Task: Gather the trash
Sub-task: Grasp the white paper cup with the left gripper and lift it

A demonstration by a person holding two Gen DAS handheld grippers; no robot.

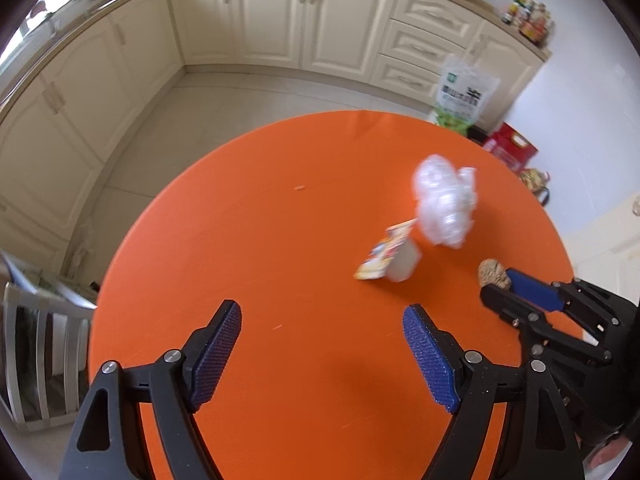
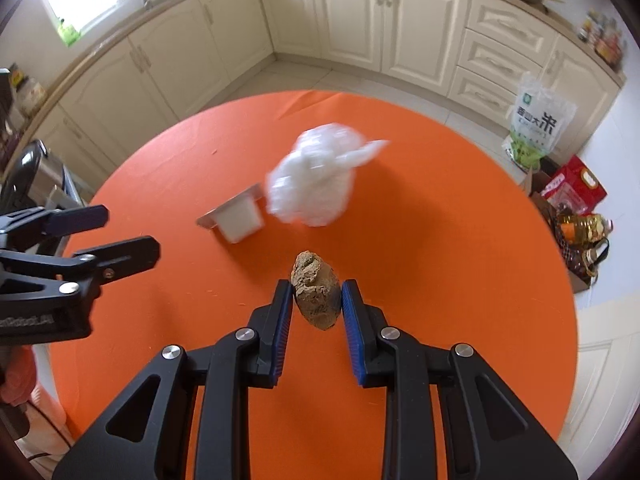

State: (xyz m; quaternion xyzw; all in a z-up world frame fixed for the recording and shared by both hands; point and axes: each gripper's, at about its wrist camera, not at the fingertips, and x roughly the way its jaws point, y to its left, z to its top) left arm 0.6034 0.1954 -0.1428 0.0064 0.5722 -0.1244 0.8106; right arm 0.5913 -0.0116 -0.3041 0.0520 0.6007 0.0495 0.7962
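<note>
So the right gripper point(image 2: 316, 300) has its jaws clamped on a brown crumpled lump point(image 2: 316, 292), looks like a wad of brownish paper or some dried-out scrap, hard to say exactly which. Both blue pads press its sides, and the lump pokes out past the tips. From the left wrist view you can see the same lump point(image 1: 494, 274) sitting at the end of the right gripper point(image 1: 500, 284) over toward the right edge of the round orange desk point(image 1: 280, 240).

The left gripper point(image 1: 322, 322) has its jaws wide apart with nothing between them, just bare orange surface underneath. In the right wrist view it shows up point(image 2: 128, 232) at the left side, above the desk's left rim.

Rest of the trash is in the middle of the desk: a crumpled white plastic bag point(image 2: 316, 176), and right beside it on its left a small white plastic cup point(image 2: 240, 220) tipped on its side with its printed foil lid point(image 1: 386, 254) peeled up. Bag and cup look like they're touching or nearly so, can't tell for sure with the blur.

Beyond the desk there's cream kitchen cabinets point(image 2: 352, 16), and a rice bag point(image 2: 536, 128) on the floor next to a red box point(image 2: 576, 188) and a cooking oil bottle point(image 2: 584, 226).
</note>
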